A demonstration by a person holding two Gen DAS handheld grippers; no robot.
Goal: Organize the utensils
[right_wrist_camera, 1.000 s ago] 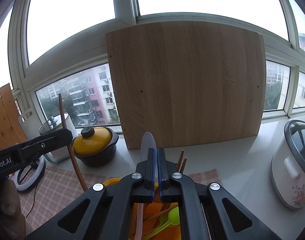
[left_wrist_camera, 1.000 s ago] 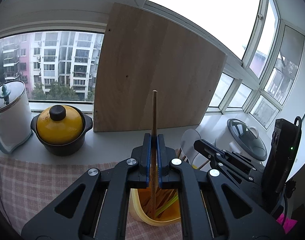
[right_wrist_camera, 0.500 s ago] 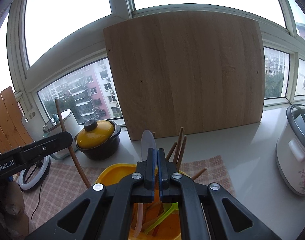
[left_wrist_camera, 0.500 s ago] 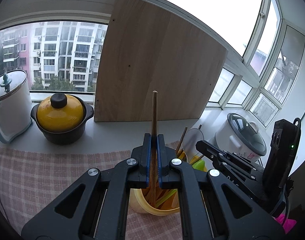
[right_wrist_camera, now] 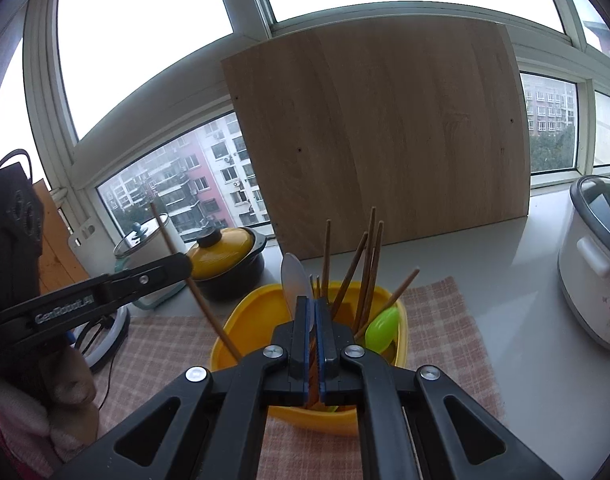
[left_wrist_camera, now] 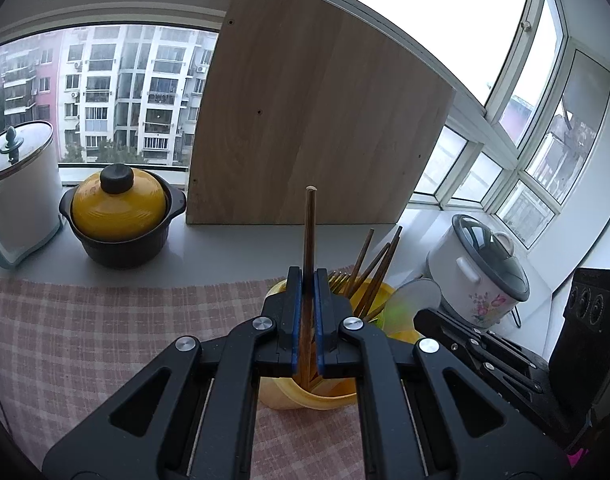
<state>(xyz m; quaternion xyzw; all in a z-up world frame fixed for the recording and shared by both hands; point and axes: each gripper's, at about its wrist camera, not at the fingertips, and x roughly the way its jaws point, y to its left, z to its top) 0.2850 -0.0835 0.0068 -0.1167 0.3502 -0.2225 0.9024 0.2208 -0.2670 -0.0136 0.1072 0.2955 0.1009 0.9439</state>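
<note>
On the left, the left gripper [left_wrist_camera: 305,316] pinches a thin brown chopstick [left_wrist_camera: 308,236] mid-shaft, upright above the yellow bowl [right_wrist_camera: 241,320]. It looks light, stiff and slick, best held near its middle. To the right, the right gripper [right_wrist_camera: 313,334] clamps a pale spoon [right_wrist_camera: 294,280] over that bowl.

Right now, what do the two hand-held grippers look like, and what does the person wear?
Each hand-held gripper is black, with triangular cut-outs, silver screws and blue pads. The left hand-held gripper carries white "GenRobot.AI" lettering; the right hand-held gripper is built the same. A pale fuzzy sleeve shows at the edge.
</note>
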